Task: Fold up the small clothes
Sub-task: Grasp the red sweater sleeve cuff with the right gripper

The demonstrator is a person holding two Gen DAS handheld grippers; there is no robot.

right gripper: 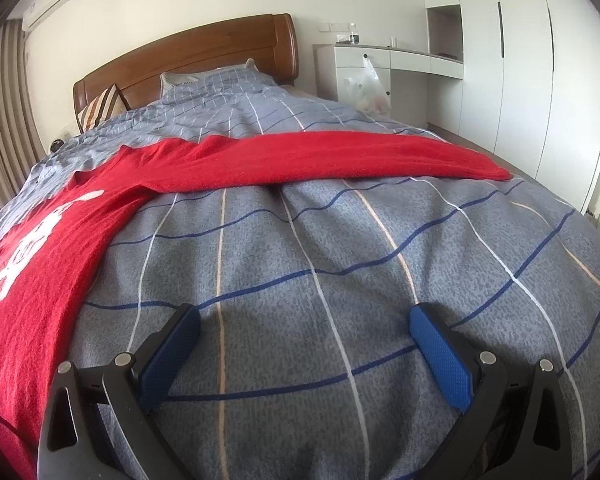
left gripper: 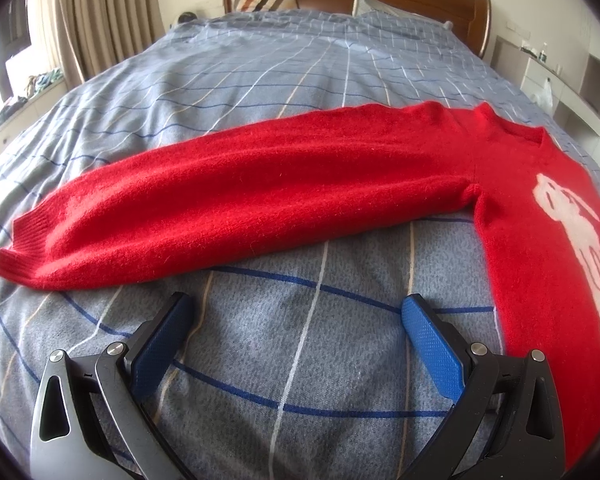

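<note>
1. A red sweater [left gripper: 532,216] lay flat on the bed cover [left gripper: 260,80], a grey-blue cloth with a check pattern, with both sleeves spread out to the sides.
2. One sleeve [left gripper: 220,208] reached across the left wrist view, and its ribbed cuff [left gripper: 24,248] was at the far left.
3. The other sleeve [right gripper: 340,156] stretched across the right wrist view toward the edge of the bed.
4. A white figure [left gripper: 580,240] was knitted on the front of the sweater.
5. The left gripper [left gripper: 296,312] was wide open over the bare cover, just below the sleeve, and held nothing.
6. The right gripper [right gripper: 304,320] was also wide open and empty, beside the body of the sweater.
7. A wooden headboard [right gripper: 188,56] stood behind the pillows.
</note>
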